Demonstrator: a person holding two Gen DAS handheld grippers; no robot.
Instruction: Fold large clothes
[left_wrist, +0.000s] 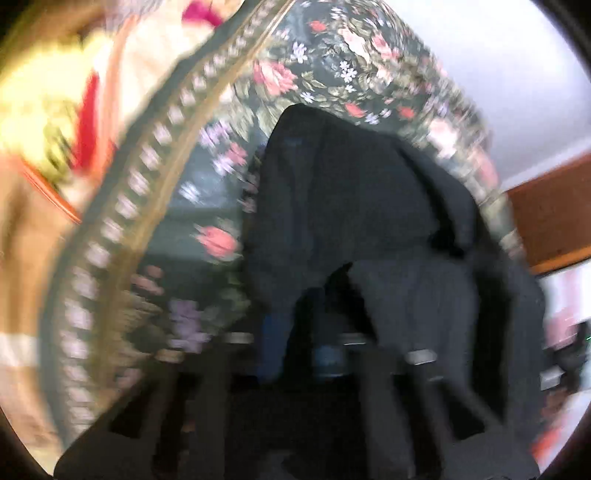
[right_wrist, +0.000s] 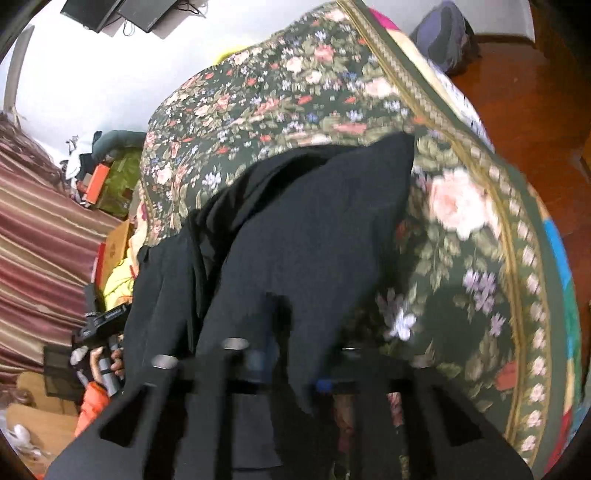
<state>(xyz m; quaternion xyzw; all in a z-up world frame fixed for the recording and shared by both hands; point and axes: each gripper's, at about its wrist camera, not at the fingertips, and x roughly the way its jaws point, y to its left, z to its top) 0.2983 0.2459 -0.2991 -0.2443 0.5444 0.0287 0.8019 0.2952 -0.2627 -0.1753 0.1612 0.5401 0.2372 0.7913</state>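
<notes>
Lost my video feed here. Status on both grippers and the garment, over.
Left gripper shut on black fabric garment. Right gripper shut on it too. Garment rumpled on floral quilted bedspread. Nothing in the way.

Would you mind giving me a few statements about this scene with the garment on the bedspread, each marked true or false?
1. The garment being handled is black. True.
2. It lies on a plain white sheet. False: it lies on a dark green floral bedspread with pink roses.
3. The right gripper is shut on the black garment. True: cloth drapes over and between its fingers.
4. The left gripper stands wide open above bare floor. False: it is shut, with the black garment bunched at its fingers.
5. The bedspread has a patterned band along its edge. True.
</notes>
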